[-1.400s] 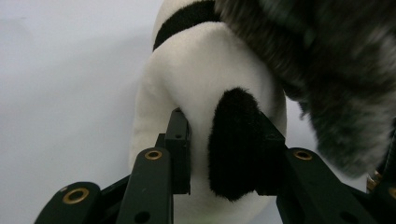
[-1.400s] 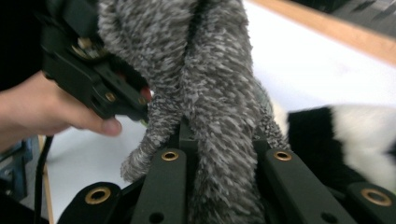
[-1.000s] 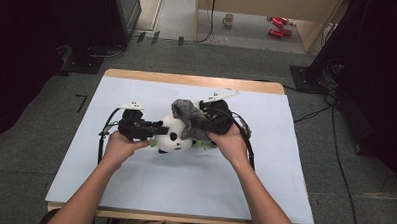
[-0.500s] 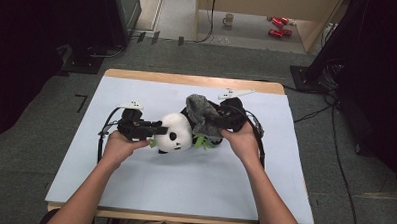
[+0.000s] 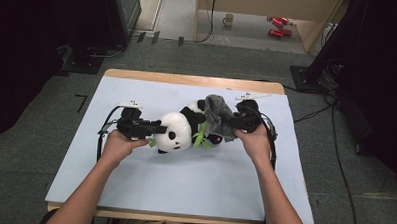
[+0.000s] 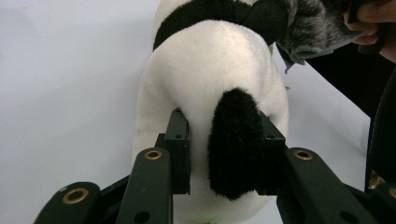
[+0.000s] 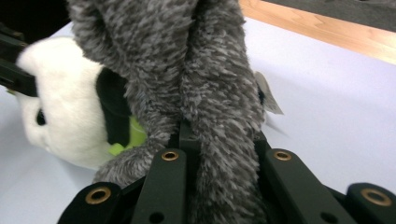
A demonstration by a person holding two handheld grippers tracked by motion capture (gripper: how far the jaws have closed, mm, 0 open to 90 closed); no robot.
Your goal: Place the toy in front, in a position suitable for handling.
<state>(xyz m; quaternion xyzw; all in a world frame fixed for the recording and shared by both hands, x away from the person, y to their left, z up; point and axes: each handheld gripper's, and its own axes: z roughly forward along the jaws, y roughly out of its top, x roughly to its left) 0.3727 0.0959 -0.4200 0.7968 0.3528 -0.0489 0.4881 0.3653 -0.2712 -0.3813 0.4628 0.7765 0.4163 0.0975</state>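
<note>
Worktop (image 5: 194, 187): pale blue sheet over a wooden top; the wood shows as a strip along the far edge.
Panda plush (image 5: 178, 131): lies on its side near the middle of the worktop, a little toward the far edge, with its white head toward the left edge and its black-and-white body running toward the right.
Green leaf piece (image 5: 200, 137): bright green, set against the panda's front on the side toward the near edge, touching the plush.
Grey cloth (image 5: 219, 117): fuzzy, mottled grey, draped over the panda's right end and bunched toward the right hand.
Left gripper (image 5: 148, 129): held level on the left side of the plush, pointing toward the right edge.
Left fingers (image 6: 180, 149): clamped on the panda's white head, one pad on each side of a black ear that stands between them in the left gripper view; the plush bulges around the pads.
Right gripper (image 5: 236, 124): on the right side of the plush, pointing toward the left edge.
Right fingers (image 7: 189, 140): clenched tight on a thick fold of the grey cloth, which fills the gap between them in the right gripper view.
Left hand (image 5: 116, 144): wraps the left gripper, forearm coming from the near edge.
Right hand (image 5: 255, 143): wraps the right gripper, forearm likewise from the near edge.
Cables (image 5: 101, 136): black, trailing from each gripper across the sheet.
Floor beyond the far edge: grey carpet, a mug (image 5: 229, 19) and red objects (image 5: 279, 26) well apart from the worktop.
</note>
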